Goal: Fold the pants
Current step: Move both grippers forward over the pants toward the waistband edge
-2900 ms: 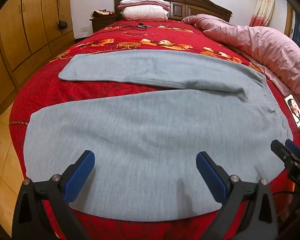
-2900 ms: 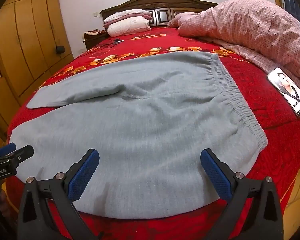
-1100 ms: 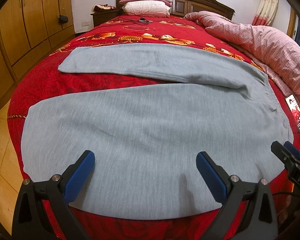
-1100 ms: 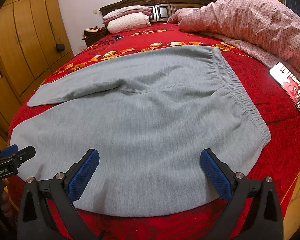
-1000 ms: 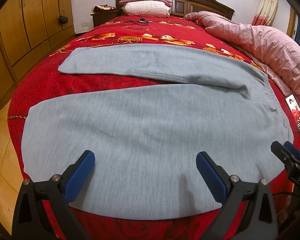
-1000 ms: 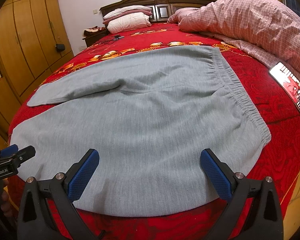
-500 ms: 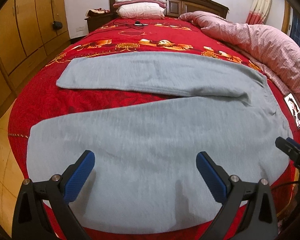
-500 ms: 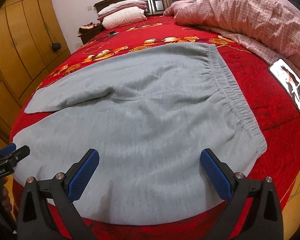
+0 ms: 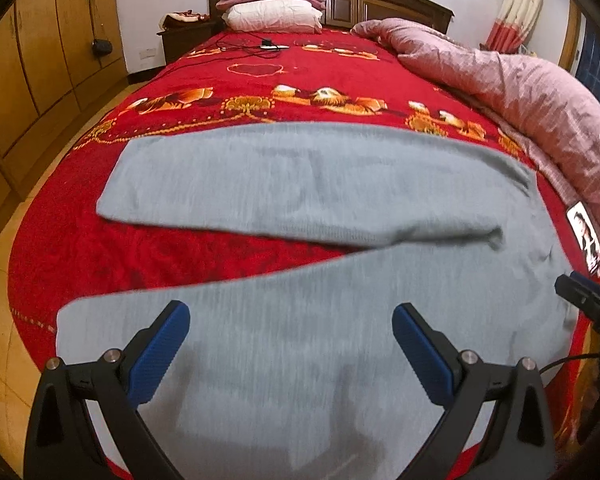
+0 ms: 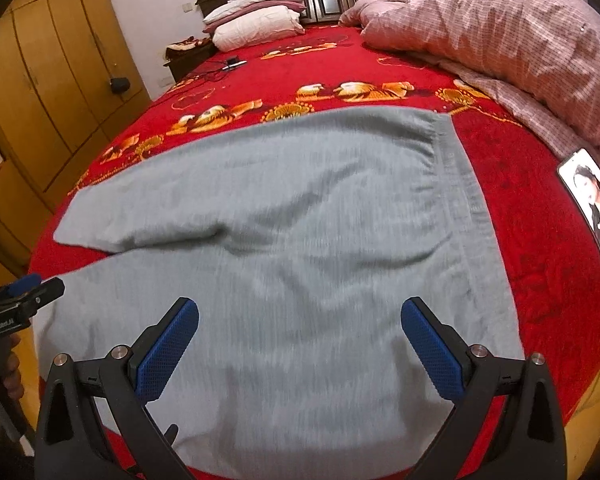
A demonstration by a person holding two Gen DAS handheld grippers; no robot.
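Observation:
Grey pants (image 9: pixel 300 264) (image 10: pixel 300 216) lie flat on the red bedspread (image 9: pixel 284 72), legs spread apart toward the left, elastic waistband (image 10: pixel 464 200) on the right. My left gripper (image 9: pixel 290 344) hangs open above the near leg, nothing between its blue pads. Over the hip area near the bed's front edge, my right gripper (image 10: pixel 300 340) is open too. Each gripper shows at the edge of the other's view, the right one (image 9: pixel 588 300) and the left one (image 10: pixel 16 300), held by a hand.
A phone (image 10: pixel 592 208) (image 9: pixel 588 240) with a lit screen lies on the bedspread right of the waistband. A pink checked duvet (image 10: pixel 500 28) is heaped at the back right. Pillows (image 9: pixel 272 12) sit at the headboard. Wooden wardrobes (image 9: pixel 28 64) line the left wall.
Both grippers have risen and pulled back a little, so more of the far bed shows. The pants lie as before, and both grippers stay open.

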